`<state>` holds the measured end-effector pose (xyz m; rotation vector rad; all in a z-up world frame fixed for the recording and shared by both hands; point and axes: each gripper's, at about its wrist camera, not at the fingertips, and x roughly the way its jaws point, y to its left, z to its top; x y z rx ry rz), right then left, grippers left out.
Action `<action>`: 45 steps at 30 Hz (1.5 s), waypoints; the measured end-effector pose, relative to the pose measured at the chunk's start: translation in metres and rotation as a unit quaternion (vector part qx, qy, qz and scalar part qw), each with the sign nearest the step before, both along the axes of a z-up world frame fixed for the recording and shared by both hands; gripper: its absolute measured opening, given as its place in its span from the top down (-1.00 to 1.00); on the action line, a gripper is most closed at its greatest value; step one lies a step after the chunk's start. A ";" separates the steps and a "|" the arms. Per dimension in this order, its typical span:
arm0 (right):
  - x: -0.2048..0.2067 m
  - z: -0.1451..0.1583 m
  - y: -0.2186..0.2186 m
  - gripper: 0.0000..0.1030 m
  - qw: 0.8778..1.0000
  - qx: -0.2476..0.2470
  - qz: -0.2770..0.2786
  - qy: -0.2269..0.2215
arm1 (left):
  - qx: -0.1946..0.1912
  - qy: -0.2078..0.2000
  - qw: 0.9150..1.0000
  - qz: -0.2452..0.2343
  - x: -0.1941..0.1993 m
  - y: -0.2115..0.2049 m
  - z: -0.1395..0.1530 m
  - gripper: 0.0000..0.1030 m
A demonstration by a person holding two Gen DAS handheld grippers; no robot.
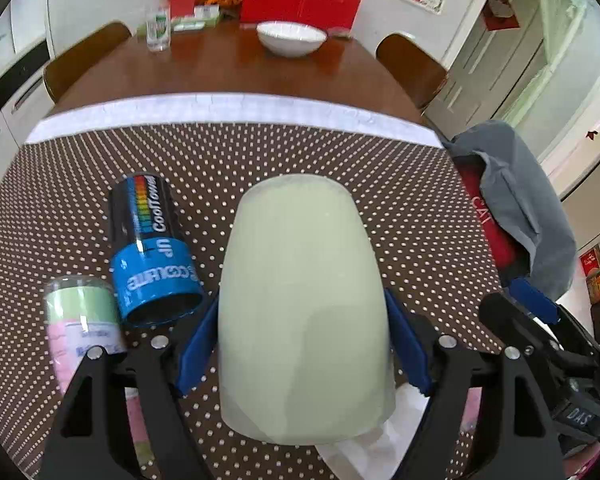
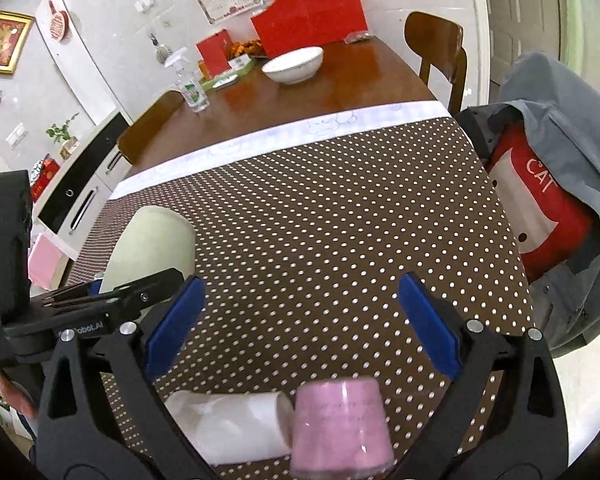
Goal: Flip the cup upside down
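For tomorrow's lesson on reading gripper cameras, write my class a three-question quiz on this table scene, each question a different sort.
1. True or false: the left gripper has its blue fingers on either side of the pale green cup.
2. What lies between the right gripper's fingers: A) white bowl B) nothing, only the dotted tablecloth C) spray bottle
3. Fill in: the black and blue cup reads "Cool____".

Key: 1 true; 2 B; 3 Tower.
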<state>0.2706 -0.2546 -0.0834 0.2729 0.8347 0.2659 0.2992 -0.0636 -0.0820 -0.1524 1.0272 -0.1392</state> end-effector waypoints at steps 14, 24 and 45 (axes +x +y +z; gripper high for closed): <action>-0.070 0.024 0.013 -0.85 0.999 0.000 0.003 -0.033 | 0.026 -0.056 0.998 0.004 -0.086 0.027 0.034 -0.48; -0.108 0.017 0.016 -0.85 0.999 0.014 0.004 -0.037 | 0.013 -0.063 0.998 -0.012 -0.138 0.038 0.030 -0.48; -0.156 -0.014 0.041 -0.85 1.000 0.016 0.003 -0.006 | 0.022 -0.032 0.999 -0.030 -0.182 0.037 -0.027 -0.49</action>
